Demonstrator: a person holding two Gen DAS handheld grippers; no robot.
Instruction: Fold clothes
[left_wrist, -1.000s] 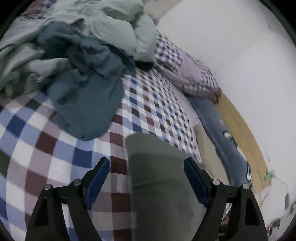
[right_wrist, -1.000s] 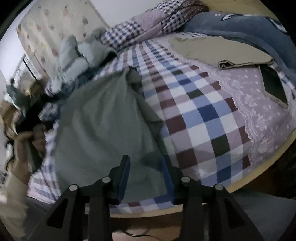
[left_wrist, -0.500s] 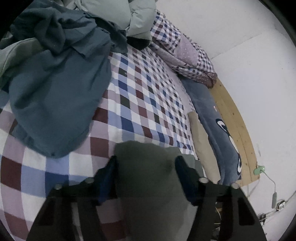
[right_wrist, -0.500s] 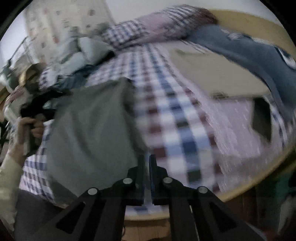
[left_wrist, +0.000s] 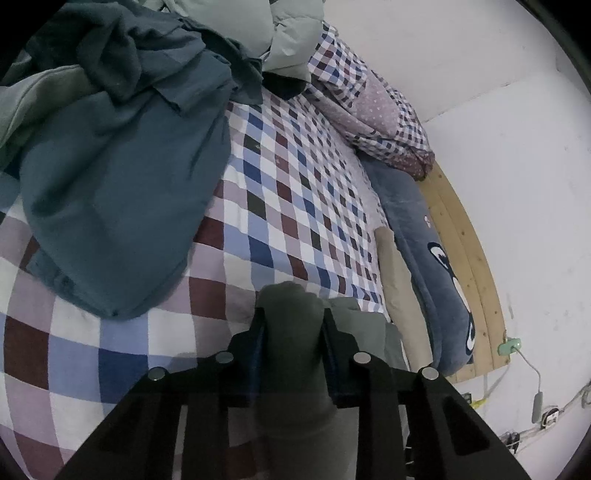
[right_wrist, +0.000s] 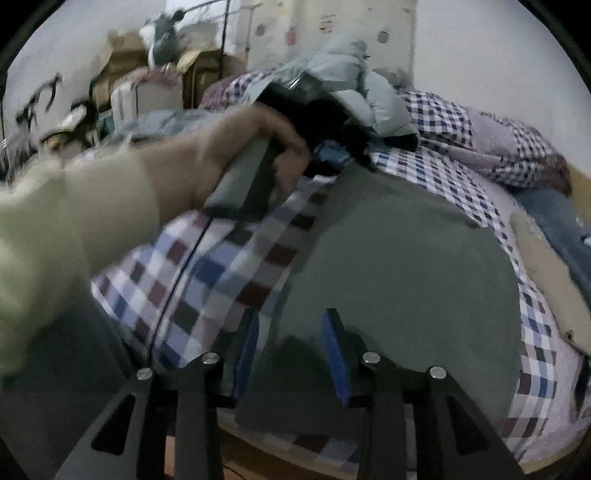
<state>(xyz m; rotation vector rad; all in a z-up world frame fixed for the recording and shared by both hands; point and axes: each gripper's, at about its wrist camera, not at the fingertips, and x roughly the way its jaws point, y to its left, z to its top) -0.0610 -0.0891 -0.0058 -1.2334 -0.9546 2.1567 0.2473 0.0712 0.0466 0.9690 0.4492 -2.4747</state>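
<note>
Both tools have changed since a second ago: the left hand-held gripper (left_wrist: 291, 332), then spread wide, is now clamped on a bunched edge of the grey-green garment (left_wrist: 291, 314), low in the middle of its frame, while the right hand-held gripper (right_wrist: 291, 347), pinched together half a second ago, stands apart again over the same garment (right_wrist: 399, 266), which lies spread on the checked bed (right_wrist: 221, 266). At upper left of the right view a hand (right_wrist: 255, 147) in a pale sleeve carries the other tool. To fold well, I'd say the right should bite a matching edge, then lift both evenly so the cloth stays taut. It looks soft, matte and limp; a rumpled blue garment (left_wrist: 110, 192) heaps nearby.
</note>
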